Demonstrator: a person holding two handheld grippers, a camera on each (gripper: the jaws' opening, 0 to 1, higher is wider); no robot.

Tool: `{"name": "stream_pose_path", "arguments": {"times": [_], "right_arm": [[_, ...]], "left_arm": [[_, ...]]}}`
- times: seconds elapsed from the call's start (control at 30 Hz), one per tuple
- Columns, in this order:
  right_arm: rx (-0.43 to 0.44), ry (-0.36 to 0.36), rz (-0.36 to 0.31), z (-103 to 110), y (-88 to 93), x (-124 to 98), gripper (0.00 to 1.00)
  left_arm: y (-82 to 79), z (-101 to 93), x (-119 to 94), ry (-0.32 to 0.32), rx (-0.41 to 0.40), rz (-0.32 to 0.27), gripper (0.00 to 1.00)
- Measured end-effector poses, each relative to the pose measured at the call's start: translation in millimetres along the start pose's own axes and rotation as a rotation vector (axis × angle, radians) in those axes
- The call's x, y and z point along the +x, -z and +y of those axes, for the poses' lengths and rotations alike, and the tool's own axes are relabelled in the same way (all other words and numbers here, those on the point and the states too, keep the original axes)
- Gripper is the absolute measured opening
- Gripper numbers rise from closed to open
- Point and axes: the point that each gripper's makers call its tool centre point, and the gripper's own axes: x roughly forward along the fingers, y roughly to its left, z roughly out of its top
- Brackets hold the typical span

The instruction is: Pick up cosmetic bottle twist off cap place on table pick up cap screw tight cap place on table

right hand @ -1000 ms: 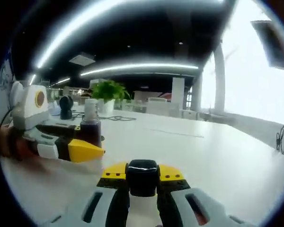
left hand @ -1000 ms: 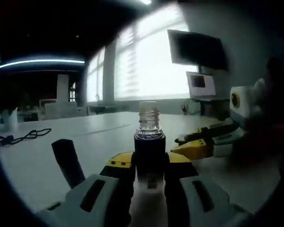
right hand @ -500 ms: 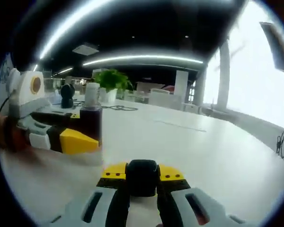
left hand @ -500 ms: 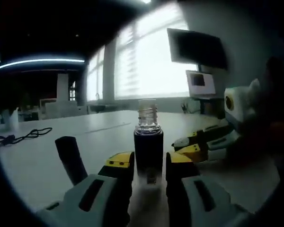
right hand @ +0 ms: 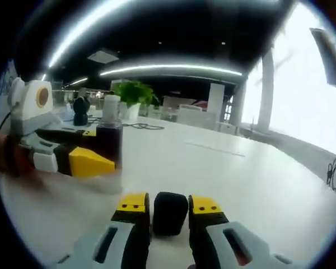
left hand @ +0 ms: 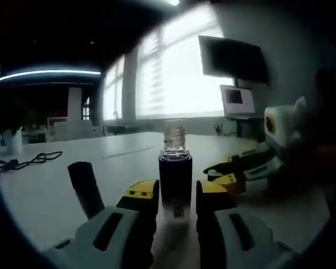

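Observation:
A dark cosmetic bottle [left hand: 175,179] with a bare clear threaded neck stands upright on the white table [left hand: 56,190]. My left gripper [left hand: 177,189] has its jaws on either side of the bottle with small gaps, open. The black cap [right hand: 170,212] rests on the table between the jaws of my right gripper [right hand: 169,203], which are spread clear of it. In the right gripper view the bottle [right hand: 109,143] stands at the left behind the left gripper [right hand: 87,162]. In the left gripper view the right gripper [left hand: 235,176] sits low at the right.
A dark upright object [left hand: 85,188] stands to the left of my left jaws. A black cable [left hand: 28,162] lies far left on the table. A wall screen [left hand: 232,56] hangs by the windows. A potted plant [right hand: 134,92] and chairs stand beyond the table.
My right jaws have opened off the cap, which now rests on the table. The left jaws have eased off the bottle, which now looks slightly farther from the camera.

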Motion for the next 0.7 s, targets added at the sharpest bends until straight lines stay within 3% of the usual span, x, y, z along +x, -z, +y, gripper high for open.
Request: {"name": "stream_pose_path", "arguments": {"times": [0.27,0.43,0.7], "right_arm": [[0.013,0.010,-0.064,-2,-11.0,-9,0.26],[0.033,-0.002,-0.141,3,-22.7,-21,0.30],[0.049,-0.014,-0.180,10,-26.3,-42,0.31]], "left_arm": [[-2.3,-1.2,-2,0.004,-0.001,-0.011,0.18],[-7.0,-4.6,-13,0.004,0.028,-0.041,0.20],[-11.5,-9.6,-43,0.005,0.056,-0.064,0.21]]}}
